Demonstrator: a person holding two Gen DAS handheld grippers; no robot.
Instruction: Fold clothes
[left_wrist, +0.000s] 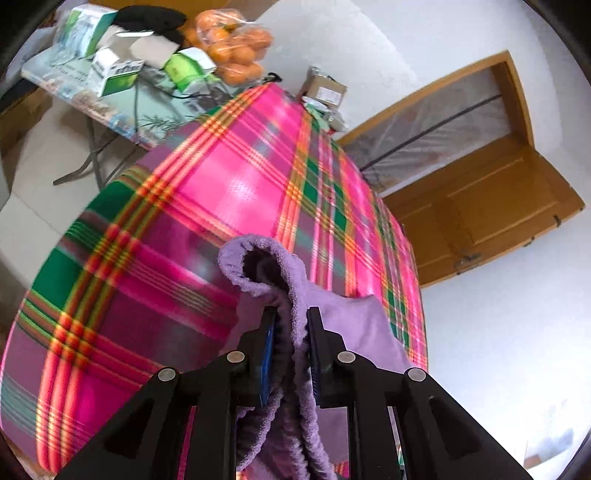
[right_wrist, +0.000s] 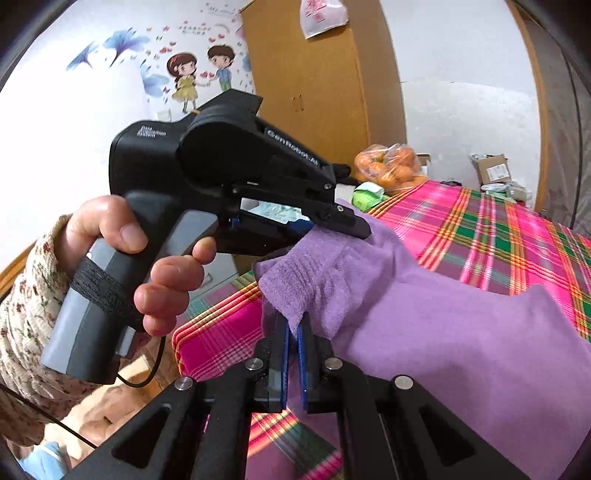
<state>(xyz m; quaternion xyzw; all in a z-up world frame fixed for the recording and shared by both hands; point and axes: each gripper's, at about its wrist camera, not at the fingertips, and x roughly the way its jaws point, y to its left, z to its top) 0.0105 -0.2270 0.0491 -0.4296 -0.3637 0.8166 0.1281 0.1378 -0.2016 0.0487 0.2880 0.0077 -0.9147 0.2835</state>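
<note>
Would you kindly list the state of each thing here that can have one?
Left gripper: shut on purple garment.
Right gripper: shut on purple garment.
Purple garment: lifted at the gripped edge, bunched, the rest draped on the plaid cloth.
Bag of oranges: closed.

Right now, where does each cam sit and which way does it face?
Left wrist: on the left tool, looking along its fingers over the plaid bedcover toward a cluttered folding table and a wooden door; only the tool shows.
Right wrist: on the right tool, facing the left tool and the hand holding it.
Shared: purple garment, bedcover, bag of oranges.
</note>
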